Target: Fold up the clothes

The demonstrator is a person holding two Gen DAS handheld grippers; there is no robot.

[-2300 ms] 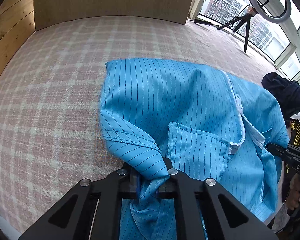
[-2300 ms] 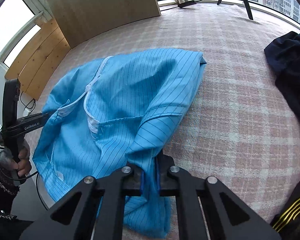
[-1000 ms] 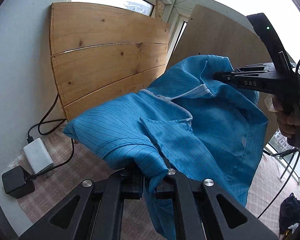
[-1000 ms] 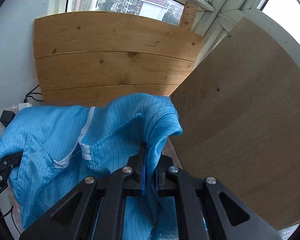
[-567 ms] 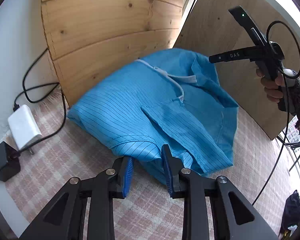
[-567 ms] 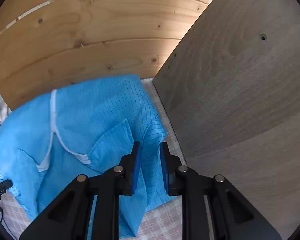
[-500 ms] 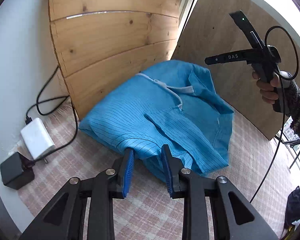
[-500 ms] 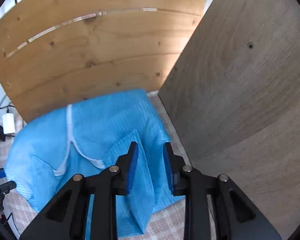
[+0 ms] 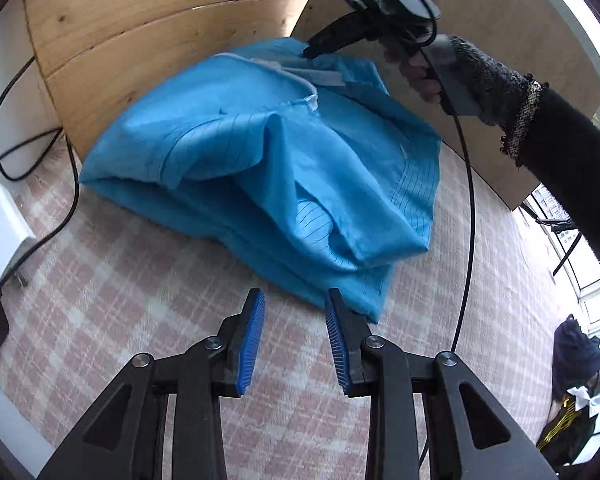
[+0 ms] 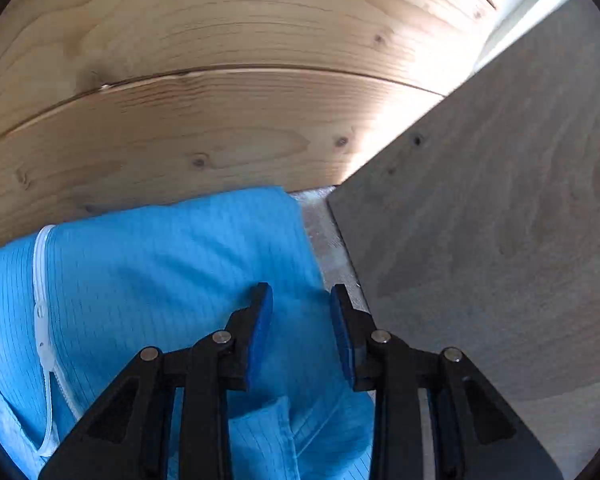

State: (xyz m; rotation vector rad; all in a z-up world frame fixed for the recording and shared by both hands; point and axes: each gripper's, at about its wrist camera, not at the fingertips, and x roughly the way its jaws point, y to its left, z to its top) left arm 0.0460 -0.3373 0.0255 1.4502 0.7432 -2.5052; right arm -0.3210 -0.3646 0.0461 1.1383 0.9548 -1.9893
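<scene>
One blue jacket (image 9: 284,168) lies crumpled on the checked cloth (image 9: 148,288), against two wooden boards. Only the left view shows the charger (image 9: 2,236) and the right tool (image 9: 312,50). The left tool (image 9: 294,314) and the right one are both narrowly open, holding nothing.

A: What does the left tool (image 9: 294,334) look like?

B: Black angular arms with triangular cut-outs, silver round screws at the joints, and ribbed blue pads (image 9: 251,342) on the fingers. The right tool (image 10: 301,334) is built the same.

A: And the person?

B: At two o'clock in the left view, a dark knitted sleeve (image 9: 556,140) with a speckled grey cuff; the hand (image 9: 418,74) grips a grey handle, trailing a thin black cable (image 9: 470,200).
</scene>
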